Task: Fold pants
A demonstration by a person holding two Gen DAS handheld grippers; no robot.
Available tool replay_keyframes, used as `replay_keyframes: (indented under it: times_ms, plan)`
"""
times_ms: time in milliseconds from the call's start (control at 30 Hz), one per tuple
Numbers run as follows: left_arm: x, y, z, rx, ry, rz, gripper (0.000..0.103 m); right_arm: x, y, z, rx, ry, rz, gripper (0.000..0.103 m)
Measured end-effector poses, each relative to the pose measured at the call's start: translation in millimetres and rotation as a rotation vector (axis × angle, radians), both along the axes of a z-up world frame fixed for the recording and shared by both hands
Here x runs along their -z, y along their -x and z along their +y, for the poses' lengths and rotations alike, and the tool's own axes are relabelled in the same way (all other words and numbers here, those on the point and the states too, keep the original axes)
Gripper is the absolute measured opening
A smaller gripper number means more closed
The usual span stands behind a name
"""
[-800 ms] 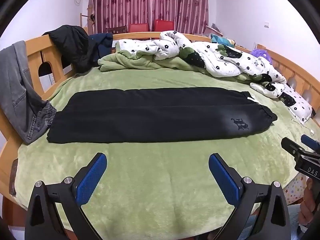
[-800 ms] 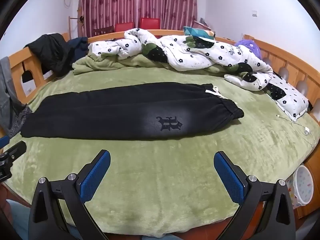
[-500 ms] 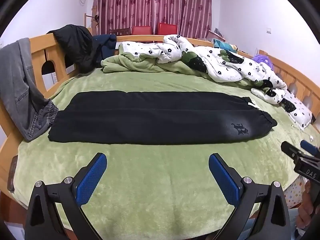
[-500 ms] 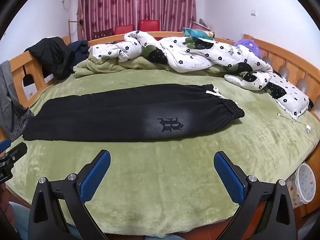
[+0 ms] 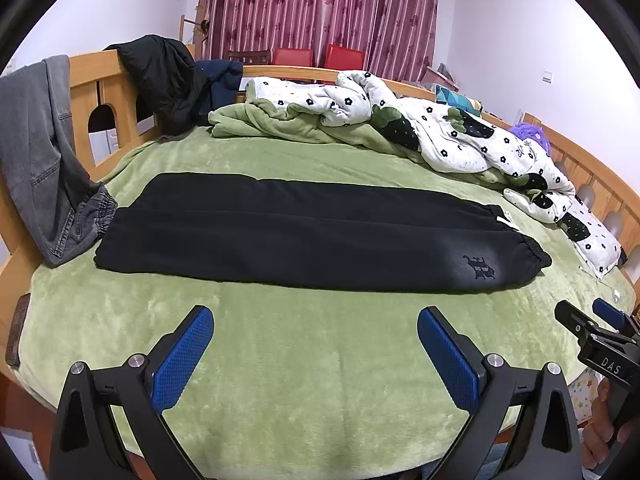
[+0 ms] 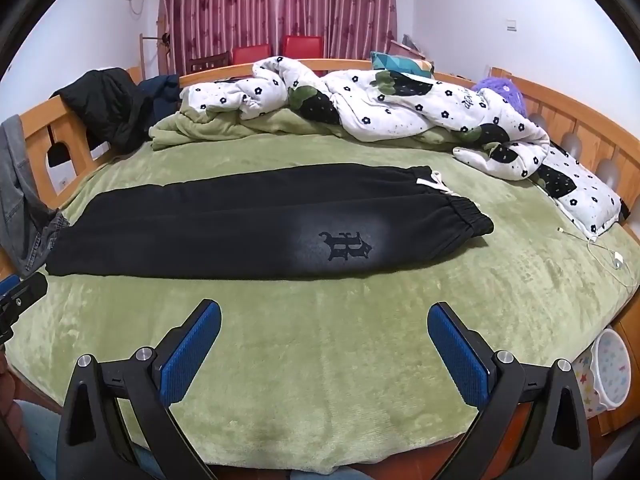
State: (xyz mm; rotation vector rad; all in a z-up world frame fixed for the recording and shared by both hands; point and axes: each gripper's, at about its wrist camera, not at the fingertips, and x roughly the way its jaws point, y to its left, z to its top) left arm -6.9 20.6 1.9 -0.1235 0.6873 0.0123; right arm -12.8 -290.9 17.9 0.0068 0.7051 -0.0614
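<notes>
Left rail: grey jeans (image 5: 38, 152) are seen draped over the wooden bed frame (image 5: 86, 76) at the far left, with a black jacket (image 5: 160, 76) hung over the same rail further along.
Back of room: striped maroon curtains (image 5: 320, 4) are hung across the back wall, and two red chairs (image 5: 316, 56) are set in front of them behind the bed.
Surface: the mattress is covered by a plush green blanket (image 5: 320, 360), smooth in the near half and bunched at the far edge.
Pants: the black pants (image 5: 304, 236) are laid flat across the middle of the blanket, one leg folded onto the other, waistband to the right, with a dark emblem (image 6: 346, 246) printed near that end.
Bedding: a white flowered duvet (image 5: 452, 136) is heaped along the far and right side, well apart from the pants.
Right edge: a white cable (image 6: 600, 248) is left on the blanket near the right rail; a patterned bin (image 6: 612, 368) is seen below the bed's edge.
Left gripper (image 5: 316, 350): held above the near blanket, jaws spread fully, nothing between them.
Right gripper (image 6: 324, 346): likewise spread wide and empty, short of the pants.
</notes>
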Motion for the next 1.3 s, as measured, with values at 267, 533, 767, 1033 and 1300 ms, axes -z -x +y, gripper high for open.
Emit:
replay_keyframes:
  times_ms: [267,533,767,1033,1300]
  plan:
    - [-0.9,0.3,-0.3,0.002,-0.006,0.000,0.102,0.8,0.9,2.5,-0.012,0.003,0.006,0.102]
    - [-1.7,0.5,-1.2,0.002,-0.017,0.000,0.102,1.2,1.4,2.8,-0.016,0.006,0.003,0.102]
    - [-3.5,0.5,-3.1,0.005,-0.027,-0.003,0.102,1.2,1.6,3.3,-0.016,0.008,0.003,0.102]
    - [-3.3,1.1,-5.4,0.003,-0.030,-0.005,0.102,0.4,1.5,3.2,-0.017,0.007,0.004,0.102]
    - [-2.8,1.4,-5.9,0.004,-0.033,-0.004,0.102,0.6,1.7,3.3,-0.017,0.006,0.004,0.102]
